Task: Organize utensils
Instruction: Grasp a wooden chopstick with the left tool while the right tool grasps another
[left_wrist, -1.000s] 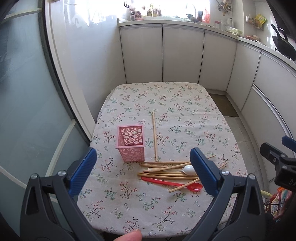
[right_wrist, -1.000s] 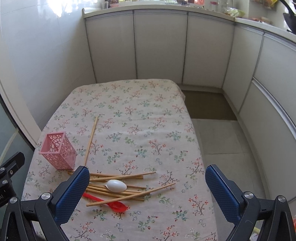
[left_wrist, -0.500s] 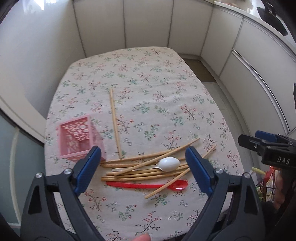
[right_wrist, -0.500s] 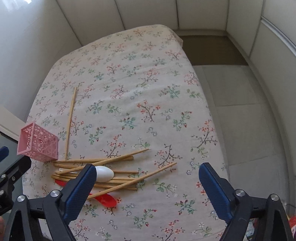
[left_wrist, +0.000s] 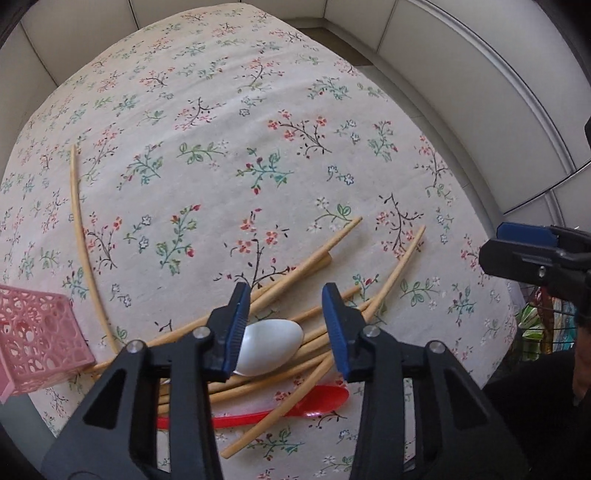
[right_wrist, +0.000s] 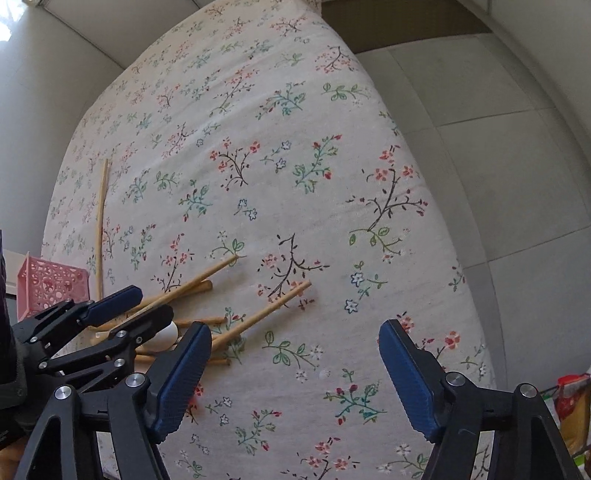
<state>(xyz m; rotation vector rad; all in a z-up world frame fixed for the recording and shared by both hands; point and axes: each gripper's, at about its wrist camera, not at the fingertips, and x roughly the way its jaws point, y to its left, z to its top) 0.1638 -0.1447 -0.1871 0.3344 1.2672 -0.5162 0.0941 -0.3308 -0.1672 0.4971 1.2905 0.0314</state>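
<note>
Since half a second ago, both grippers have dropped toward the desk (left_wrist: 258, 110), and the left one has narrowed its jaws. At far left, the pink basket (left_wrist: 35, 338) stands empty, with one chopstick (left_wrist: 79, 236) lying apart just beside it. Next comes the heap of chopsticks (left_wrist: 310, 266), with the white spoon (left_wrist: 267, 347) on top and the red spoon (left_wrist: 295, 404) under its near edge. The left gripper (left_wrist: 282, 323) hovers right over the white spoon, jaws partly open and holding nothing; a first pick looks imminent. Further right, the right gripper (right_wrist: 295, 376) waits over bare cloth, jaws wide open, empty.
</note>
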